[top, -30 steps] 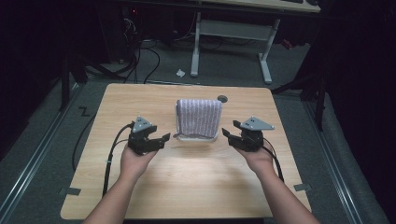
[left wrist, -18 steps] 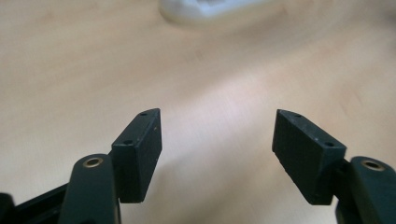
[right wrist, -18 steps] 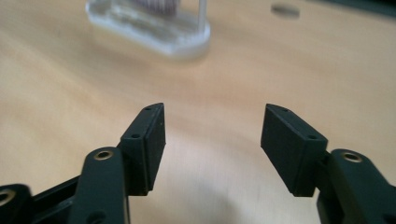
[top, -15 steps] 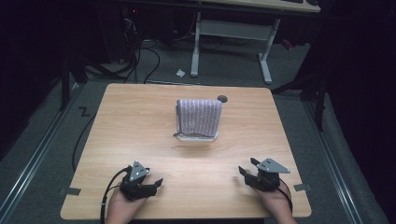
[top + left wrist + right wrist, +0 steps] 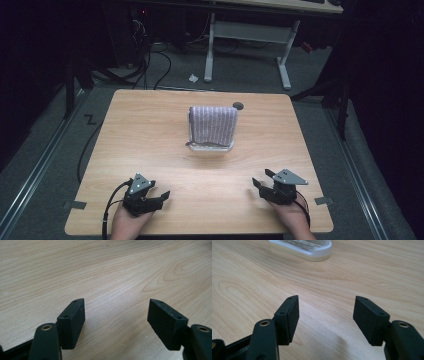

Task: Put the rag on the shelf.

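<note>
Wooden table [image 5: 150, 130] holds a folded cloth [image 5: 213, 123] on a white tray [image 5: 312, 250] near its middle, and I keep my left gripper [image 5: 152, 199] and right gripper [image 5: 261, 181] low by the near edge, jaws apart, holding nothing.

A grey-lilac striped cloth [image 5: 213, 123] hung draped over a white slotted rack [image 5: 210, 147]. The rack stood near the tabletop's [image 5: 150, 125] far edge, just in front of a dark round grommet [image 5: 238, 105].

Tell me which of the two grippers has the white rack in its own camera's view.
The right gripper. Its view shows the white rack's base beyond its open jaws; the left gripper's view shows bare wooden table ahead.
</note>
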The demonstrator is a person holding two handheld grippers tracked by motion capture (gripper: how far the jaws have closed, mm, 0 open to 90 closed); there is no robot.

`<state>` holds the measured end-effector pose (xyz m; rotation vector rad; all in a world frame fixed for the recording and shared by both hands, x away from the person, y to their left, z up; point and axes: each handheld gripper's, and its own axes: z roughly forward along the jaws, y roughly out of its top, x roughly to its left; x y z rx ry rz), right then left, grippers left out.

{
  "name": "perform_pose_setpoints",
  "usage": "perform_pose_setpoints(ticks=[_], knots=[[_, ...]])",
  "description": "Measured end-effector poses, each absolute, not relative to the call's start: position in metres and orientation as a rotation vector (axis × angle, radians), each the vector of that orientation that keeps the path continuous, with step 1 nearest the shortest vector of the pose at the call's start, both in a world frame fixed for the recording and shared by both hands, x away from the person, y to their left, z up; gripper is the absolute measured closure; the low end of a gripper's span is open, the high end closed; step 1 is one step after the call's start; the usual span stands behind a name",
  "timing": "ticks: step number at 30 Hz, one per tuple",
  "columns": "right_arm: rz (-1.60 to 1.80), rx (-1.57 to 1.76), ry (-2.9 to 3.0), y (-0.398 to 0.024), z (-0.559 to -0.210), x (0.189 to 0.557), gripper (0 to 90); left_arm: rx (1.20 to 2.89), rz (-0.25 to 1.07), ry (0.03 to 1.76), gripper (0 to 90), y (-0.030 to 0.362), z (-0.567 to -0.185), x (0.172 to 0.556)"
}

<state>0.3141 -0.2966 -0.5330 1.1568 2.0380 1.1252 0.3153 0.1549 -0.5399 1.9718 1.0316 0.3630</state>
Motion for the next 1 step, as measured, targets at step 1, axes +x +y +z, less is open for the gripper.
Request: perform_pose_setpoints(ticks=[1], knots=[[1.125,1.162,2.033,-0.2982,-0.5330,0.3127,37.8,1.967,0.360,1.031,30.2,0.1552,-0.5391,0.3153]])
